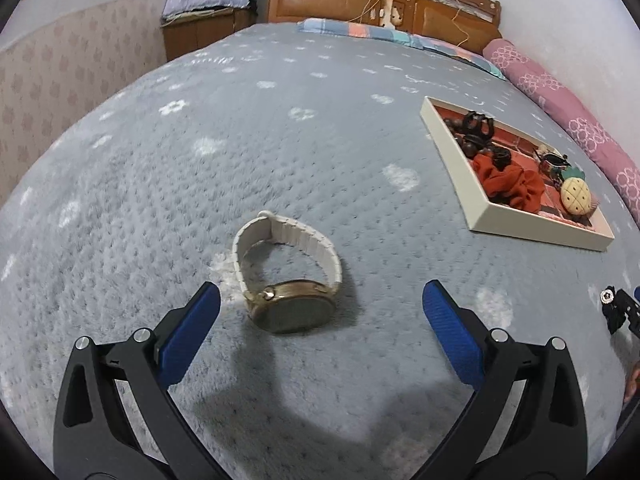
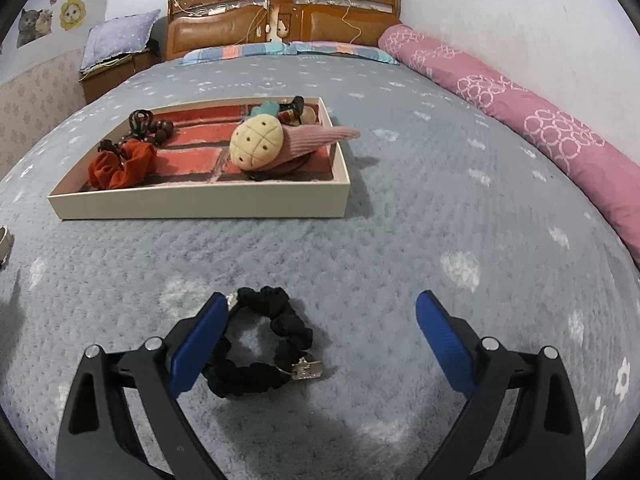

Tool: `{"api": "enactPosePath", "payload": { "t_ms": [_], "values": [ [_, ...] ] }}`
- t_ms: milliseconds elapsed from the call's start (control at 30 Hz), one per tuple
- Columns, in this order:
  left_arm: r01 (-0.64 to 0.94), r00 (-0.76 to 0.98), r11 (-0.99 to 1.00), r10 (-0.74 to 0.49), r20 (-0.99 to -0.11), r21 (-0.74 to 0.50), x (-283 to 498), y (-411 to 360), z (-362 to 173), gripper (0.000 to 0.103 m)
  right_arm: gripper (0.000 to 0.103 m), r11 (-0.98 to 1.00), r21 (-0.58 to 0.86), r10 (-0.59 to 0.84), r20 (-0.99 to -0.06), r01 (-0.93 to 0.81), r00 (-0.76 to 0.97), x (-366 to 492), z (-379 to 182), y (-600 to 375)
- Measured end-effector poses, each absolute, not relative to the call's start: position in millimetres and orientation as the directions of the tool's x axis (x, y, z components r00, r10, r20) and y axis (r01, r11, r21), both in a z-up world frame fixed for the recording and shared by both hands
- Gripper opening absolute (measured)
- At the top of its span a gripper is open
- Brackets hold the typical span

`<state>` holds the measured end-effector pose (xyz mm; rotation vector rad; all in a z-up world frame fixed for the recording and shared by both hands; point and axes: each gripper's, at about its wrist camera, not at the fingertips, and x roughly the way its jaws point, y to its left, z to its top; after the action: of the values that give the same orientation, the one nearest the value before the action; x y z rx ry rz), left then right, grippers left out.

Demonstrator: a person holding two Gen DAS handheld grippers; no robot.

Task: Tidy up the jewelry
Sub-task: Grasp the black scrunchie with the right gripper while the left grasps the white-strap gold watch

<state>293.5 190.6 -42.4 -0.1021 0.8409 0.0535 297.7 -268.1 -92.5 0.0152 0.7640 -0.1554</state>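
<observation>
A gold watch with a white strap (image 1: 288, 276) lies on the grey bedspread, just ahead of my left gripper (image 1: 320, 300), which is open with its blue pads either side of the watch face. A black scrunchie with a small metal charm (image 2: 260, 344) lies between the blue pads of my right gripper (image 2: 322, 314), also open; the left pad touches or overlaps its edge. The white tray with a red lining (image 2: 200, 202) (image 1: 452, 152) holds an orange scrunchie (image 2: 120, 162), dark beads and clips (image 2: 150, 124), and a pineapple plush on pink cloth (image 2: 256, 146).
A long pink bolster (image 2: 520, 108) runs along the right wall. The wooden headboard (image 2: 280, 16) and a striped pillow (image 2: 288, 50) lie at the far end. A bedside cabinet with a cushion (image 1: 208, 8) stands at the far left. The other gripper's black frame (image 1: 620, 312) shows at the right edge.
</observation>
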Motion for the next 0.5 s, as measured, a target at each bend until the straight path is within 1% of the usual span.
{"api": "enactPosePath", "payload": {
  "t_ms": [100, 167, 233, 300, 367, 500],
  "values": [
    [-0.093, 0.651, 0.993, 0.006, -0.759, -0.072, 299, 194, -49, 0.098, 0.092, 0.988, -0.047, -0.140, -0.693, 0.150, 0.707, 299, -93, -267],
    [-0.094, 0.641, 0.993, 0.004, -0.768, -0.074, 302, 195, -52, 0.098, 0.082, 0.988, -0.047, -0.138, -0.699, 0.148, 0.702, 300, -95, -267],
    [-0.090, 0.636, 0.993, 0.003, -0.772, -0.071, 305, 195, -55, 0.098, 0.069, 0.988, -0.047, -0.134, -0.717, 0.145, 0.684, 303, -99, -268],
    [-0.087, 0.633, 0.994, 0.003, -0.774, -0.068, 307, 195, -57, 0.098, 0.062, 0.990, -0.042, -0.123, -0.733, 0.136, 0.669, 306, -103, -267],
    [-0.089, 0.632, 0.994, 0.008, -0.775, -0.062, 309, 195, -58, 0.098, 0.060, 0.991, -0.040, -0.117, -0.738, 0.129, 0.665, 307, -105, -267],
    [-0.093, 0.630, 0.993, 0.005, -0.777, -0.069, 313, 197, -59, 0.098, 0.052, 0.993, -0.032, -0.100, -0.746, 0.114, 0.658, 308, -107, -267]
  ]
}}
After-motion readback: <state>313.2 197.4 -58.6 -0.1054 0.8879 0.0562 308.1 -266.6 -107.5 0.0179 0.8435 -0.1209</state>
